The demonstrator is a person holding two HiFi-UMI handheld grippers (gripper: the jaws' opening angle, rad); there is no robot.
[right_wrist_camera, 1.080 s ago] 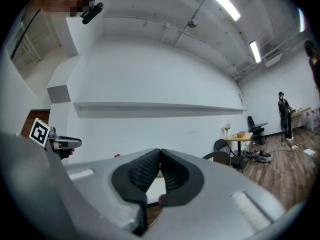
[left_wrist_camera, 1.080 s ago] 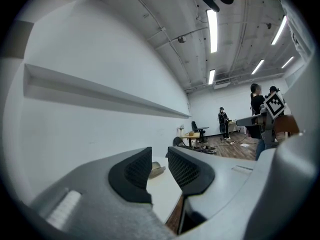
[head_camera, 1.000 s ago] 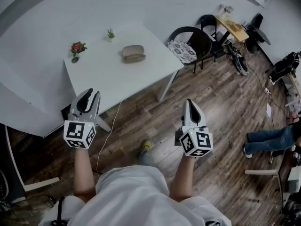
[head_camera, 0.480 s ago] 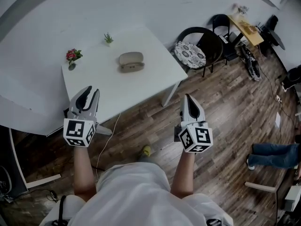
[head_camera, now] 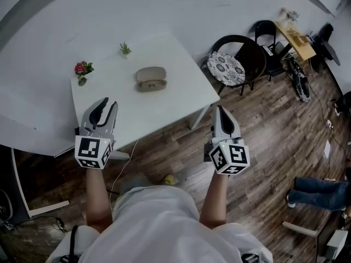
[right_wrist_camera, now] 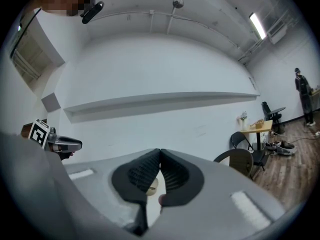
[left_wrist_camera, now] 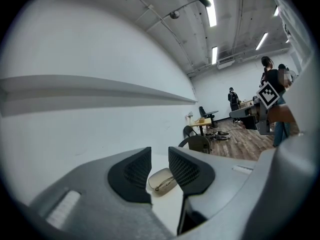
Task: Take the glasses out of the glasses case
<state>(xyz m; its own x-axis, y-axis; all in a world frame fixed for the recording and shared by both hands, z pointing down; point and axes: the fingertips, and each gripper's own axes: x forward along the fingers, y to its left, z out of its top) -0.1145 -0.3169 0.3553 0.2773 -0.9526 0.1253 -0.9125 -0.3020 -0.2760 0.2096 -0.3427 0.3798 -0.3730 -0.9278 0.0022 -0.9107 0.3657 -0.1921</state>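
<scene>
On the white table point(head_camera: 164, 108) ahead of us, the tan glasses case point(head_camera: 151, 78) is lying shut, near the middle of the top and well apart from both claws. We are holding the left gripper point(head_camera: 107, 104) over the near left edge of the table, and its jaws are standing a little apart with nothing between them. Looking along the left gripper point(left_wrist_camera: 160, 154) from its own camera, we are seeing the glasses case point(left_wrist_camera: 162, 179) through the gap, far off on the tabletop and not touched.

We are holding the right gripper point(head_camera: 220, 112) out over the wooden floor point(head_camera: 263, 125), just beside the table's near right corner. From its own camera the right gripper point(right_wrist_camera: 160, 154) is showing its jaws pressed together at the tips, clamping nothing, and only a sliver of the glasses case point(right_wrist_camera: 150, 185) is peeking out below them.

A small red flower point(head_camera: 82, 70) and a small green plant point(head_camera: 125, 49) are standing along the far side of the table. A dark chair point(head_camera: 249, 59) with a patterned cushion point(head_camera: 226, 69) is sitting to the right of the table.
</scene>
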